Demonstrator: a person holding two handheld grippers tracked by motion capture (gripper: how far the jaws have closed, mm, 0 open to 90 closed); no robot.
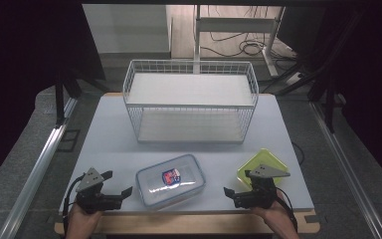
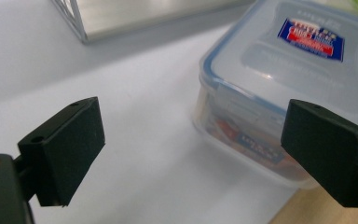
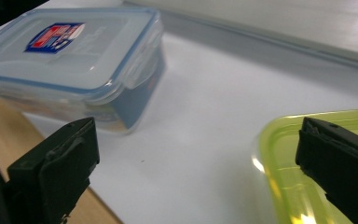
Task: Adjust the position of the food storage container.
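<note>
Near the front edge of the white table (image 1: pixel 114 139), a clear box with a blue-rimmed lid (image 1: pixel 170 180), lying flat between the two grippers, its red-and-blue label legible as a patch of colour and nothing more. In the left gripper view, the same box cropped at the top and right, one corner closest, contents behind the cloudy wall hard to make out beyond red and blue print. Left gripper (image 1: pixel 113 184) spread wide, empty, resting low just left of the box without touching it; right-hand jaw in its own view overlapping the box's side, but whether in contact impossible to tell. Right gripper (image 1: pixel 237 188) likewise spread wide and holding nothing, set beside and partly over a yellow-green container (image 1: pixel 273 160), with the grey plate and black body covering that container's near corner in the high view. In the right gripper view, only the container's bright rim and a slice of its top visible, the rest cut off at the right and bottom, one jaw lying in front of it. Farther back, well apart from both grippers, a white wire basket rack (image 1: pixel 191 102) with two levels, mesh too fine to follow in places. Hands (image 1: pixel 82 224) cut off by the bottom edge, forearms mostly out of frame. Beyond the table, dark surroundings, cables and frame legs barely distinguishable.
</note>
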